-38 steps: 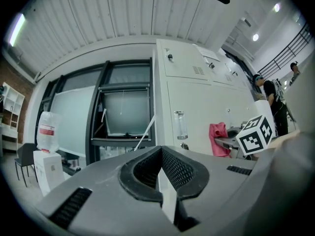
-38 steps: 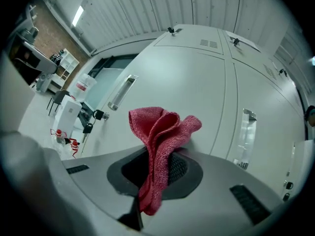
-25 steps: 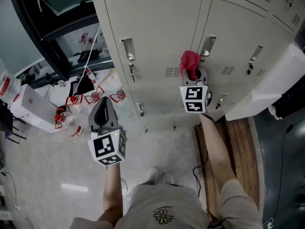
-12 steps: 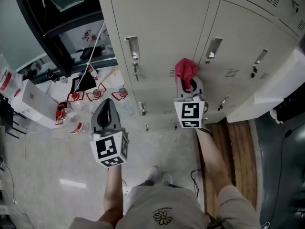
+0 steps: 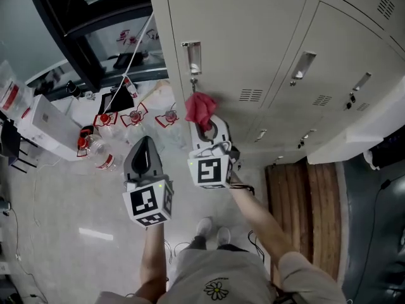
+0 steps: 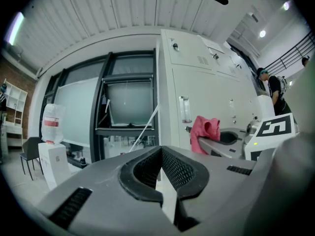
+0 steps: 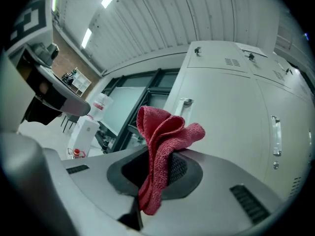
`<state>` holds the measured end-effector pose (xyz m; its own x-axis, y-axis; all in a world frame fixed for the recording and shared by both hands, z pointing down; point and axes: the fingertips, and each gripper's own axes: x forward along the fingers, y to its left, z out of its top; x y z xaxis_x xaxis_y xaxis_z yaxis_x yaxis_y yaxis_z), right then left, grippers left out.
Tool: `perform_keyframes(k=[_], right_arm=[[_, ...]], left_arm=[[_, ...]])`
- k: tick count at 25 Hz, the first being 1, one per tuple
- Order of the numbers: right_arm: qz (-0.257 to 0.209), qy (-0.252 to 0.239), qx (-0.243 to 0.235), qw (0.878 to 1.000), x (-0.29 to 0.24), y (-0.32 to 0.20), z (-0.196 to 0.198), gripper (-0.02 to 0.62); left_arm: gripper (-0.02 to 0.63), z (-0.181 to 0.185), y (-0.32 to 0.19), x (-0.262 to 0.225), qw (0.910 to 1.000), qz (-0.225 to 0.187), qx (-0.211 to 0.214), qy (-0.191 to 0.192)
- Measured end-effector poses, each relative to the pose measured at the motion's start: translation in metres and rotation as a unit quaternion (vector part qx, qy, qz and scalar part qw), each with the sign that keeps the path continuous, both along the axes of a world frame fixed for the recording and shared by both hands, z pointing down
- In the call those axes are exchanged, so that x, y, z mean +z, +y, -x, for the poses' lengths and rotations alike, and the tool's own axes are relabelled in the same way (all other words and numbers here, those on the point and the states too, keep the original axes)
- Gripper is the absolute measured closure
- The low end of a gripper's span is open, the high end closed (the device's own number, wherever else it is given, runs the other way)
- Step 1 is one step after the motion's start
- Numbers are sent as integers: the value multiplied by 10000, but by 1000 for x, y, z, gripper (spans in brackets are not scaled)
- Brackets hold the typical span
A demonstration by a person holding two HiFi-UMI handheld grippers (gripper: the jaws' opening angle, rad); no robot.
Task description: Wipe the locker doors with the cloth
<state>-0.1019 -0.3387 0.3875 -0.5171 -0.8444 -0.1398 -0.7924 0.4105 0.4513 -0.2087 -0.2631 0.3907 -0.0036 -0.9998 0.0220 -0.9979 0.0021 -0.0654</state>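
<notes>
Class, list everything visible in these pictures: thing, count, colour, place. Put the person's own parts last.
Pale grey metal lockers: one bank, several doors, ahead.
Red terry cloth: one, held by the right gripper, by a locker door.
Clear plastic bottles: at least two, red labels, floor at left.
White boxy unit: one, floor far left.
Brown wooden boards: several, floor at right.
White shoes: two, bottom centre.
Right gripper: one, grey, shut on the cloth.
Left gripper: one, grey, shut, empty, off the lockers.
</notes>
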Motion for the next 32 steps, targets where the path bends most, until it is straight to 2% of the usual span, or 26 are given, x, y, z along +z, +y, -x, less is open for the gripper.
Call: perform_keyframes(k=[4, 11, 15, 23, 32], right_arm=[[2, 211, -35, 9998, 16, -16, 36, 569], [26, 383, 175, 9991, 23, -53, 55, 569], [100, 283, 307, 9991, 23, -64, 48, 569], [15, 430, 380, 9984, 25, -66, 43, 569], [-7, 524, 766, 9957, 29, -72, -3, 569]], left_arm=[[589, 17, 3, 15, 9998, 121, -131, 26], [589, 43, 7, 28, 9989, 270, -369, 59], [589, 50, 8, 29, 9986, 297, -424, 65], [589, 45, 0, 28, 9991, 287, -310, 78], [589, 26, -6, 31, 9994, 330, -85, 68]])
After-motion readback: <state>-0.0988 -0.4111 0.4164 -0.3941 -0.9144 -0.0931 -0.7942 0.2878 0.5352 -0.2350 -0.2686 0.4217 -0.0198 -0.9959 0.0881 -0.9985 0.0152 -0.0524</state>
